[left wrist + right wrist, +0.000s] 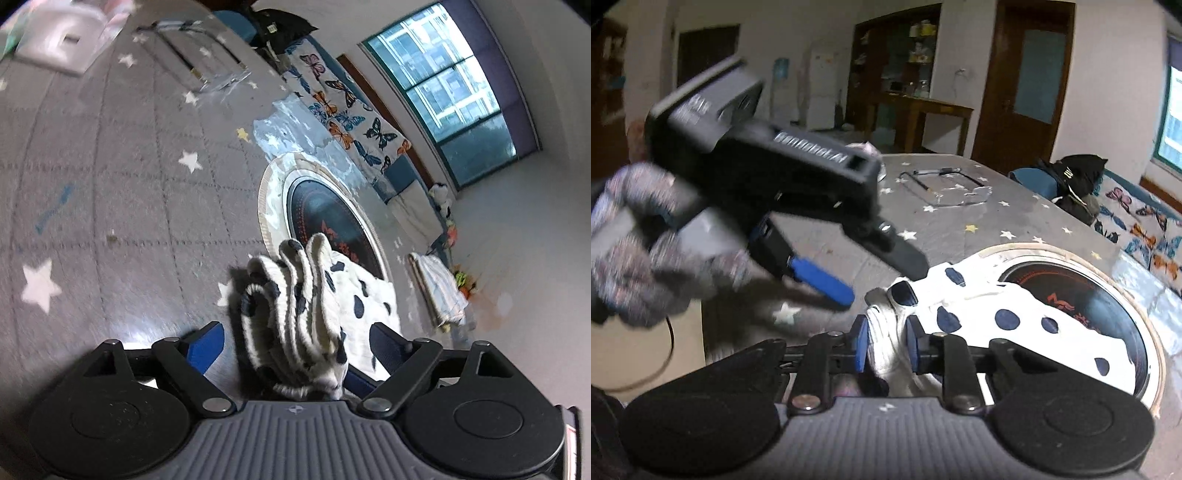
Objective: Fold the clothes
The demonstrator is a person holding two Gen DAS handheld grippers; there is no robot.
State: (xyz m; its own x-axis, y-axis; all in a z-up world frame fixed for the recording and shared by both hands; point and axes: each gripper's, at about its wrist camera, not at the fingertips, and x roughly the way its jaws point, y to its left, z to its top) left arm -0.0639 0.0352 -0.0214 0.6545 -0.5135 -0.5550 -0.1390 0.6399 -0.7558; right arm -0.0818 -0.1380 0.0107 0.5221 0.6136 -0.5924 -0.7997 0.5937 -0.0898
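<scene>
A white garment with dark blue spots lies on the grey star-print cover, partly over a round black and cream mat. My right gripper is shut on a bunched edge of it. In the left wrist view the garment's stacked folds rise between the wide-apart blue fingers of my left gripper, which is open. The left gripper also shows in the right wrist view, held by a gloved hand just left of the garment.
A clear plastic bag lies further back on the cover. A butterfly-print cloth and a dark bag lie at the far side. A folded pale cloth lies on the floor. A white box sits at the far corner.
</scene>
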